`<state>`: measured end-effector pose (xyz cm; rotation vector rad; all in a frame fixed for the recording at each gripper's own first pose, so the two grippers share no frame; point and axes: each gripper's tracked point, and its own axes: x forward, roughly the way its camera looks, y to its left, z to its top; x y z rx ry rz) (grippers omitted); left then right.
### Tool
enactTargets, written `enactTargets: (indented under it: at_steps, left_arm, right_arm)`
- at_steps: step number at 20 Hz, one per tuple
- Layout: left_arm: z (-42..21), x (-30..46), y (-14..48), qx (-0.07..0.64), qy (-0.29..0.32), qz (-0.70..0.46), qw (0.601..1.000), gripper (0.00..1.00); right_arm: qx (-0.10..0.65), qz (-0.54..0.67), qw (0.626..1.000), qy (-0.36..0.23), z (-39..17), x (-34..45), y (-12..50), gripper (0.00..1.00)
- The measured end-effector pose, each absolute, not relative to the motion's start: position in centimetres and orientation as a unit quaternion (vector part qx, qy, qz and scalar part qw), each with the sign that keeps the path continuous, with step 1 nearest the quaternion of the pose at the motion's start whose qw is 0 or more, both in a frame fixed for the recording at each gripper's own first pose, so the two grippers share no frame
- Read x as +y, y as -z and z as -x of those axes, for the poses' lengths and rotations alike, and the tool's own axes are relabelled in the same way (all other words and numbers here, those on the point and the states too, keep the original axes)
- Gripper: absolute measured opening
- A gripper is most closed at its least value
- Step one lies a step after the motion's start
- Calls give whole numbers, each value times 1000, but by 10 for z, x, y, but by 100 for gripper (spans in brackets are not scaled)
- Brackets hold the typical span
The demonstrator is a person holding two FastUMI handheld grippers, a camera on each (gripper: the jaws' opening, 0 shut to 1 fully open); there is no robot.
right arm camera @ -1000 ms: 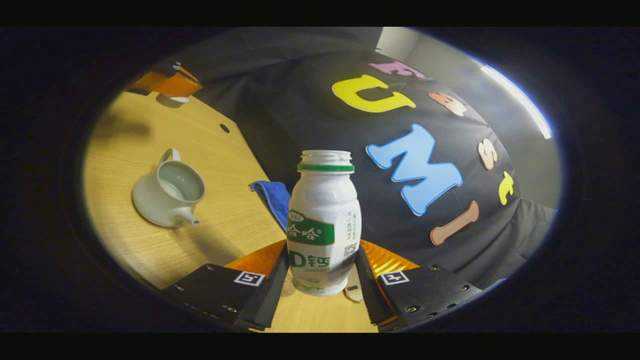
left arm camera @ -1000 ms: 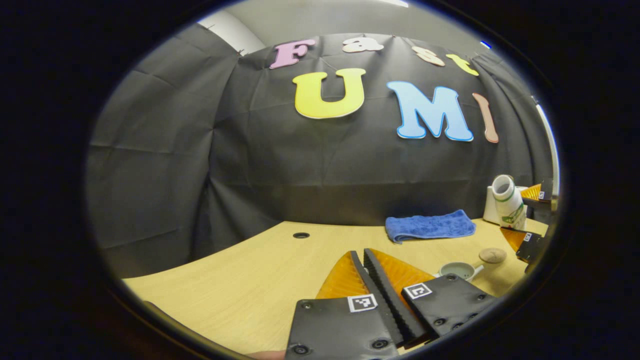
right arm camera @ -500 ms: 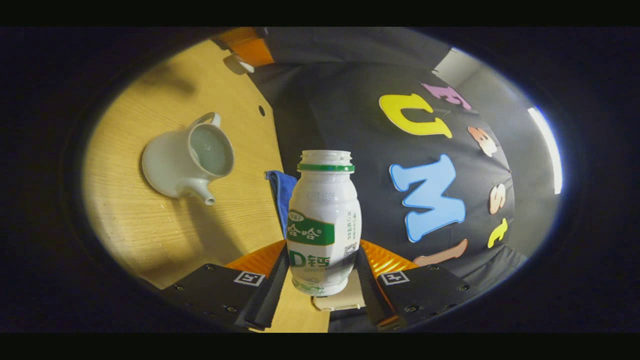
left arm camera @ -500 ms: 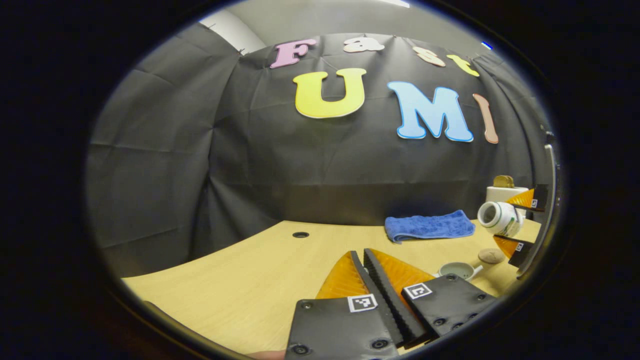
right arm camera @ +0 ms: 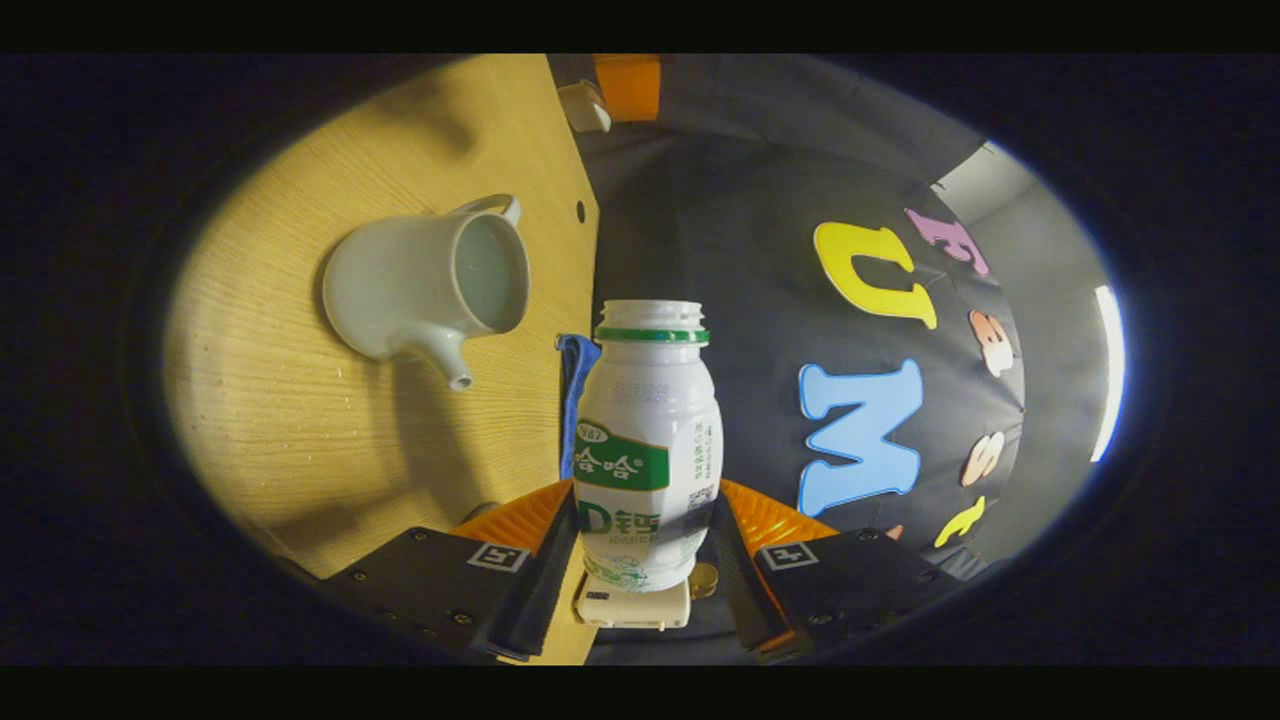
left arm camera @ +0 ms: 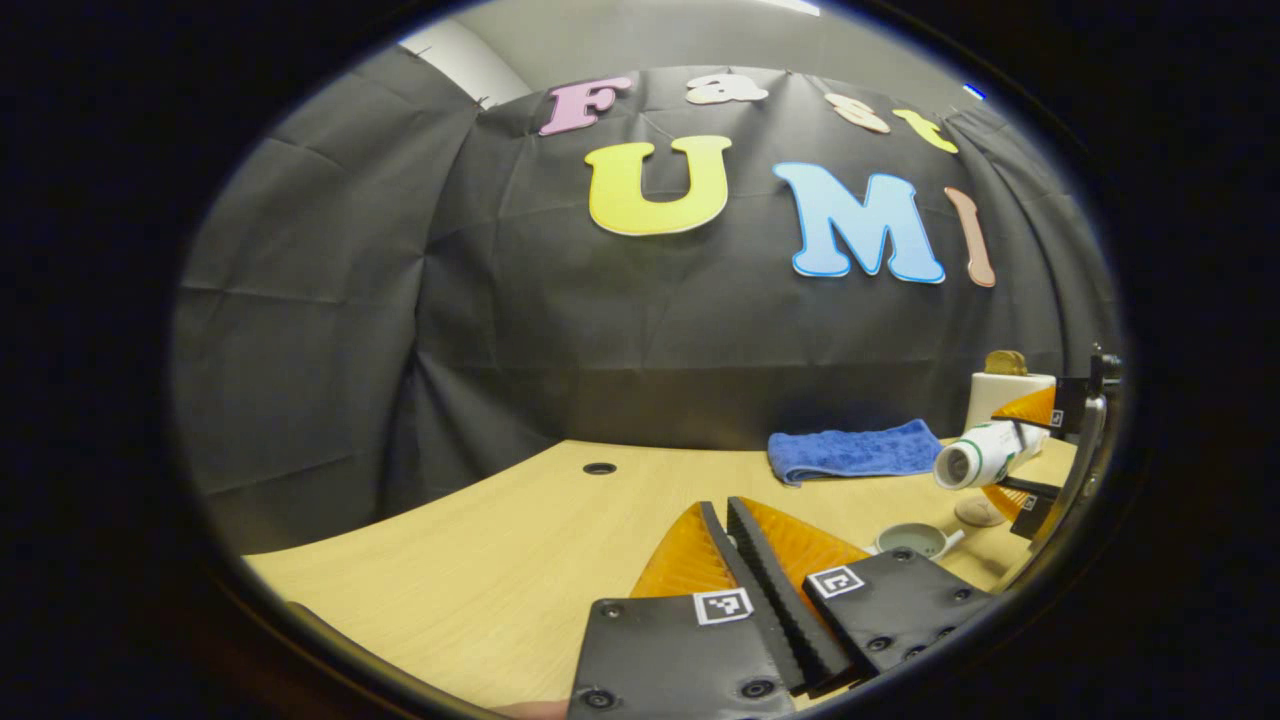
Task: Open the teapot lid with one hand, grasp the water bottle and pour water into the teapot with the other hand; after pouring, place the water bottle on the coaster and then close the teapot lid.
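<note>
The right tongs (right arm camera: 640, 545), at the bottom centre of the right gripper view, are clamped from both sides on the lower body of a white water bottle (right arm camera: 648, 450) with a green label and an uncapped mouth ringed in green. In that view the wooden surface (right arm camera: 300, 420) stands tilted on end across the left half of the frame, and the pale celadon teapot (right arm camera: 425, 285) sits on it at upper left with its lid off, its open mouth facing right and its spout pointing to the lower right; the bottle's mouth is near the pot but apart from it. A strip of blue towel (right arm camera: 572, 390) shows just left of the bottle's shoulder. In the left gripper view, the left tongs (left arm camera: 735, 545) at lower centre are closed nearly tip to tip; whether anything is pinched between them cannot be told. At the right edge of that frame the water bottle (left arm camera: 985, 455) lies almost on its side in the right tongs (left arm camera: 1020, 455), its open mouth turned left above the teapot (left arm camera: 915, 540), whose rim peeks out beside the left tongs. A round wooden coaster (left arm camera: 975, 512) lies on the surface (left arm camera: 480, 560) just right of the pot, below the bottle. The folded blue towel (left arm camera: 850, 452) lies farther back, toward the booth wall.
</note>
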<state>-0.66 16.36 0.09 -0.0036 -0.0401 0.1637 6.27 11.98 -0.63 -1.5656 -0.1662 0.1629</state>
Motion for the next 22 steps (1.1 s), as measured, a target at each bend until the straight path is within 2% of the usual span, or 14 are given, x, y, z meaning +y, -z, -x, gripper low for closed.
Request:
enactTargets:
  at_steps: [7, 8, 9, 10, 19, 20, 22]
  left_arm:
    - [7, 162, 0, -19, -79, 1, 997, 100]
    - [6, 162, 2, -18, -78, 1, 997, 8]
    - [6, 161, 1, -18, -78, 0, 997, 8]
    - [6, 161, 1, -18, -78, 0, 997, 100]
    - [6, 159, 1, -16, -75, -3, 997, 100]
    - [6, 159, 2, -17, -75, -2, 997, 8]
    - [5, 159, 1, -17, -75, -2, 997, 8]
  right_arm:
    - [-99, 748, 652, -81, -64, 128, -2, 69]
    - [-101, 753, 645, -82, -63, 129, -3, 69]
    - [-102, 757, 640, -83, -62, 129, -3, 69]
    - [-103, 760, 636, -86, -62, 132, -3, 69]
    - [-120, 780, 608, -82, -59, 137, -7, 69]
    - [-121, 781, 607, -82, -59, 138, -8, 69]
    - [-123, 783, 605, -80, -58, 139, -8, 69]
